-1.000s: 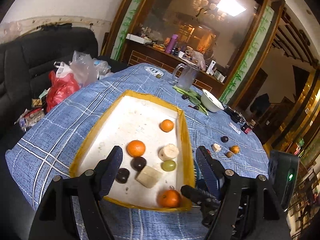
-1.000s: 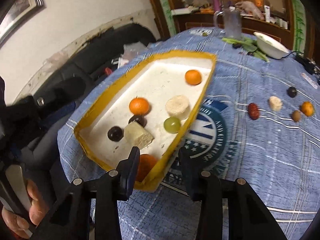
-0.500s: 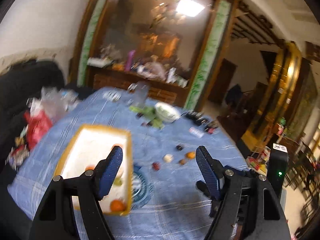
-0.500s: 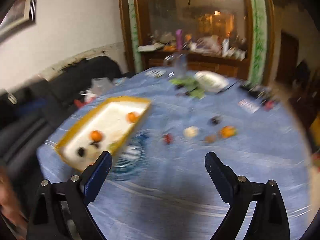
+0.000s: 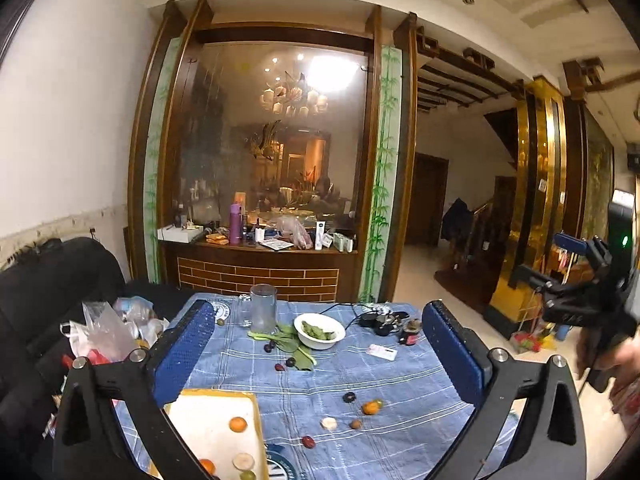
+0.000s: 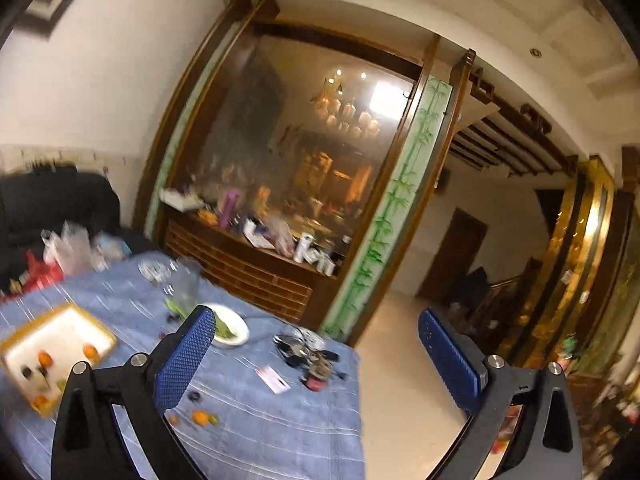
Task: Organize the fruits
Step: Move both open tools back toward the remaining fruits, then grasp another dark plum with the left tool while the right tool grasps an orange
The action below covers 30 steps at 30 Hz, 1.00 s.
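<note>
The left gripper (image 5: 316, 354) is hanging above the near edge of the table, its jaws having just been opening to stand wide apart with nothing between them. The right gripper (image 6: 316, 356) is likewise gaping wide and empty, its jaws too having just been opening.

The yellow-rimmed tray (image 5: 259, 432) is sitting at the near left, holding an orange (image 5: 238, 424), a pale round slice (image 5: 243, 461) and other fruit partly hidden behind the left finger. Loose fruit is lying to its right on the blue checked tablecloth (image 5: 400, 380): a small orange (image 5: 371, 407), a white piece (image 5: 329, 423), a red date (image 5: 308, 441) and a dark fruit (image 5: 349, 397).

Farther off, a white bowl (image 5: 319, 330) is holding greens beside a glass jug (image 5: 263, 308). Plastic bags (image 5: 108, 330) are crowding the black sofa (image 5: 52, 276) at far left. Behind the table, a glass-fronted wooden cabinet (image 5: 276, 152) is filling the wall.
</note>
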{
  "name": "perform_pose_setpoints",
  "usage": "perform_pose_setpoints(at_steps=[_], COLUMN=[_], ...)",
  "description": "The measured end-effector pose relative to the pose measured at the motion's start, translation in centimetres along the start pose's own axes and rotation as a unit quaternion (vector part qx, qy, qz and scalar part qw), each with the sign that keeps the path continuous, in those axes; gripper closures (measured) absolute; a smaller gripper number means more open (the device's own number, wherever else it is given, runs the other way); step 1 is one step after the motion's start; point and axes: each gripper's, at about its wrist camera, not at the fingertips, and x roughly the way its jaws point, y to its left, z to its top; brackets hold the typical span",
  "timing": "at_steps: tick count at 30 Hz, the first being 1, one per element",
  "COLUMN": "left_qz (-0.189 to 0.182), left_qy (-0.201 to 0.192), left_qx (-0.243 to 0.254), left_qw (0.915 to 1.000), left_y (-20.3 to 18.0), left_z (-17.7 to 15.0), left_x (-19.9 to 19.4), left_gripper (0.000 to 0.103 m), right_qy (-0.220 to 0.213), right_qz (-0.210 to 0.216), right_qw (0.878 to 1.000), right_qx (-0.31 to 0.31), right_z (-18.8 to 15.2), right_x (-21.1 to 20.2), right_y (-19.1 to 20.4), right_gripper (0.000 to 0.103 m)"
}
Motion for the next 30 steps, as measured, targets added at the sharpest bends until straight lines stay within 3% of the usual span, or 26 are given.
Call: perform_pose_setpoints(at_steps=[3, 4, 7, 9, 11, 16, 20, 23, 25, 27, 30], left_qz=[-0.015, -0.02, -0.044, -0.065, -0.049, -0.028, -0.032, -0.021, -0.016, -0.016, -0.004], left_qy=[0.049, 0.083, 0.181, 0.222, 0.248, 0.278, 0.312, 0.323, 0.324, 0.322, 0.314], left_qx=[-0.005, -0.006, -0.023, -0.05, -0.064, -0.08, -0.102, -0.1, -0.095, -0.096, -0.087], left_qw=[0.9987, 0.9963, 0.9822, 0.9717, 0.9655, 0.9567, 0.9439, 0.9406, 0.9411, 0.9418, 0.9455], left_y=[0.0, -0.1, 0.2, 0.6, 1.0, 1.5, 2.2, 1.6, 1.0, 0.6, 0.5], left_z=[-2.5, -4.0, -8.1, -11.0, -13.8, -17.5, -19.6, -20.6, -21.1, -21.2, -21.3], left_x=[3.9, 6.0, 11.1, 13.7, 15.8, 18.6, 21.0, 22.3, 23.0, 23.4, 23.9], left_gripper=[0.0, 0.0, 0.0, 0.0, 0.0, 0.0, 0.0, 0.0, 0.0, 0.0, 0.001], right_qy=[0.051, 0.06, 0.091, 0.119, 0.135, 0.189, 0.261, 0.292, 0.316, 0.325, 0.328], right_qz=[0.031, 0.038, 0.044, 0.071, 0.092, 0.125, 0.171, 0.193, 0.23, 0.262, 0.28], right_qw=[0.998, 0.997, 0.994, 0.989, 0.983, 0.962, 0.919, 0.899, 0.876, 0.86, 0.857], right_qx=[0.037, 0.041, 0.035, 0.053, 0.08, 0.154, 0.241, 0.264, 0.284, 0.295, 0.281], right_z=[-2.1, -3.3, -7.0, -9.8, -12.3, -18.4, -23.2, -25.4, -26.5, -27.0, -26.7], right_x=[2.8, 3.9, 7.7, 10.0, 11.5, 16.6, 21.4, 24.0, 25.6, 26.6, 27.1], right_y=[0.4, 0.9, 3.2, 4.3, 4.3, 3.4, 2.8, 4.0, 5.5, 7.1, 9.5], right_gripper=[0.0, 0.0, 0.0, 0.0, 0.0, 0.0, 0.001, 0.011, 0.029, 0.039, 0.039])
